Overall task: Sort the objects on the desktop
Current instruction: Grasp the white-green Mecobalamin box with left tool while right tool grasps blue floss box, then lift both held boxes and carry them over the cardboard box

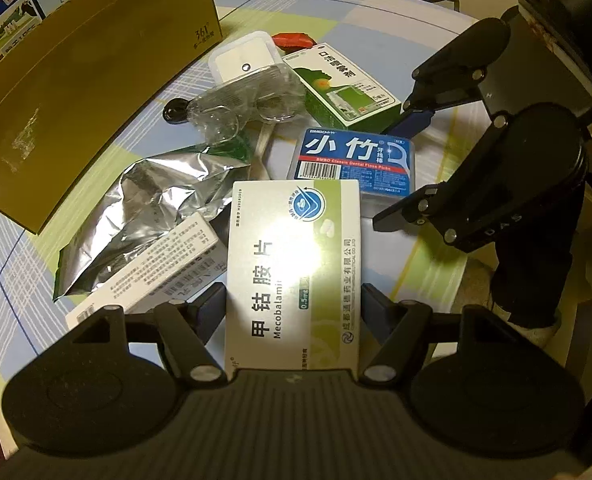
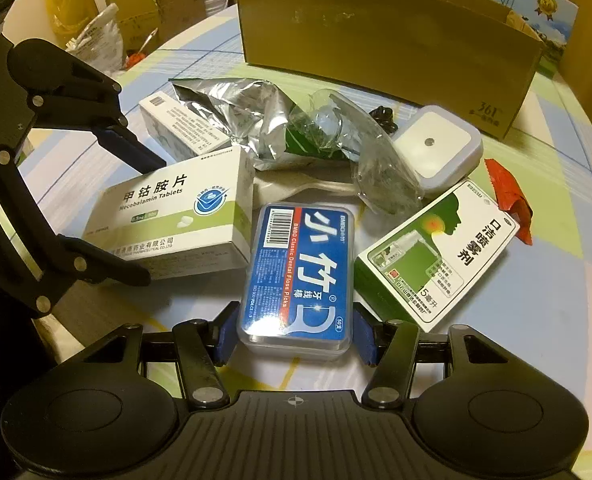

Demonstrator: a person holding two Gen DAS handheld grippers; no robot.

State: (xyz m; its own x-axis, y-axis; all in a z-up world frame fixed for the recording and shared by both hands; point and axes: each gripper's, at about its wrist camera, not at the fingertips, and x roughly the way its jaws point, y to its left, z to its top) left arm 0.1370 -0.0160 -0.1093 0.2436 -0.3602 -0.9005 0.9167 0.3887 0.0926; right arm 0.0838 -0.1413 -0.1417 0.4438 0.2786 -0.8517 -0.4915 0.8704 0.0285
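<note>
Two handheld tools are working over a round counter with a pale checked cloth. The left tool is straddling the near end of a white and green cardboard tablet box, its blue pads close beside the box's long sides; contact is unclear. The right tool is likewise bracketing a blue-labelled clear plastic dental floss pick case, pads at its edges. I judge the tablet box light and crushable, best taken across its narrow width; the case looks stiff but slick. Only the right view is showing the tablet box's full thickness and clutter beyond the counter. The left view is showing the long side of the open brown cardboard carton, probably the destination.
</note>
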